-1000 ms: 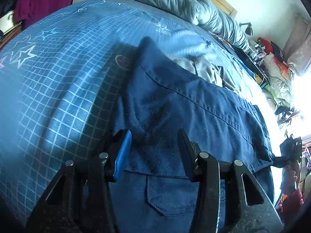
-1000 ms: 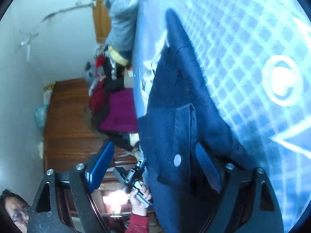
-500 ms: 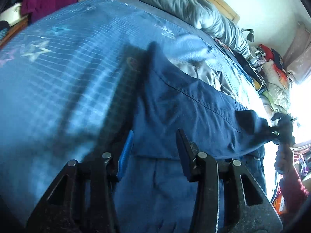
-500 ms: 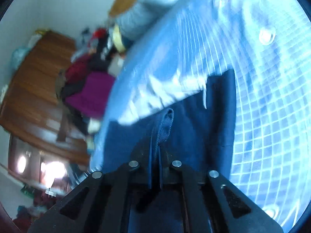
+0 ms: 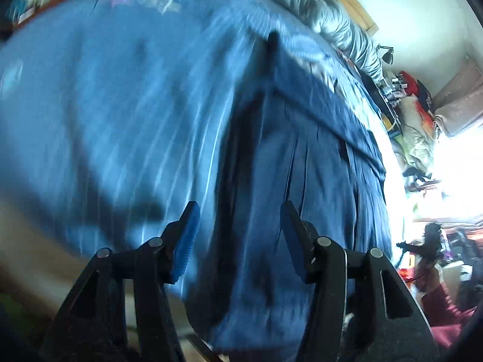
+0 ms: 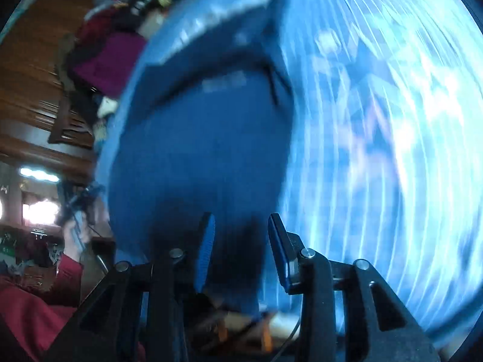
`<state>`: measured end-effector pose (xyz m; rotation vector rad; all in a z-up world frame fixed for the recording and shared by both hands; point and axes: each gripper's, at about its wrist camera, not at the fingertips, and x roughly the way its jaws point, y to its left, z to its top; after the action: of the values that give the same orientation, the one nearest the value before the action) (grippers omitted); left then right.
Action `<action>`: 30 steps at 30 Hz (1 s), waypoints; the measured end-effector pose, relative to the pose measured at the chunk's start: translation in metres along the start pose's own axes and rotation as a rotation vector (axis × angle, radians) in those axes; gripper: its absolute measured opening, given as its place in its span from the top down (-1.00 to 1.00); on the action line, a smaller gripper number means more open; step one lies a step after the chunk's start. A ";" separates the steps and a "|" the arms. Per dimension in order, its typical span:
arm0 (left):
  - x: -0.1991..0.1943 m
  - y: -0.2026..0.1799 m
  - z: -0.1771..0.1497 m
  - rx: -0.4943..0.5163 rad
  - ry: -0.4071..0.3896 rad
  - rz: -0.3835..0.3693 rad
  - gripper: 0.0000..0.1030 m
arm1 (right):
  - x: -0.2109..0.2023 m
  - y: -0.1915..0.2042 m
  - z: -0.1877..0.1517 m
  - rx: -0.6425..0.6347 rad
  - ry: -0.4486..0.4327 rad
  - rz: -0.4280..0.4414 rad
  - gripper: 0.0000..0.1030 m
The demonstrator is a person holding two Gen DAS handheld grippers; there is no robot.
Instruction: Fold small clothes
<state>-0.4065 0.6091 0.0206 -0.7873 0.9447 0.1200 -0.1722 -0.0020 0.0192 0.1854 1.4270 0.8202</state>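
Your left gripper (image 5: 240, 235) has just been opening, nothing pinched, with its jaws parted over the near edge of the one navy garment (image 5: 305, 163). Your right gripper (image 6: 241, 241) has likewise been opening, its jaws parted and empty over that garment, which lies on the one blue bedspread (image 5: 120, 96); one grey pillow (image 5: 332, 21) lies beyond.
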 end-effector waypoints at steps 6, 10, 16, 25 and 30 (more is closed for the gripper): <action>0.011 0.015 -0.031 0.003 0.095 -0.021 -0.22 | 0.025 -0.019 -0.084 0.114 0.054 0.043 0.18; 0.012 0.014 -0.037 0.026 0.130 -0.035 -0.26 | 0.052 -0.021 -0.082 0.114 0.075 0.093 -0.11; 0.023 0.017 -0.048 0.034 0.173 -0.029 -0.28 | 0.055 -0.027 -0.079 0.085 0.097 0.097 -0.31; 0.024 0.027 -0.058 0.000 0.164 -0.088 -0.07 | 0.083 0.005 -0.080 0.066 0.094 0.046 -0.31; 0.019 0.033 -0.058 -0.010 0.129 -0.085 -0.06 | 0.092 0.007 -0.079 0.064 0.062 0.029 -0.34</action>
<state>-0.4482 0.5909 -0.0318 -0.8511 1.0317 0.0001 -0.2539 0.0302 -0.0640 0.2319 1.5126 0.8101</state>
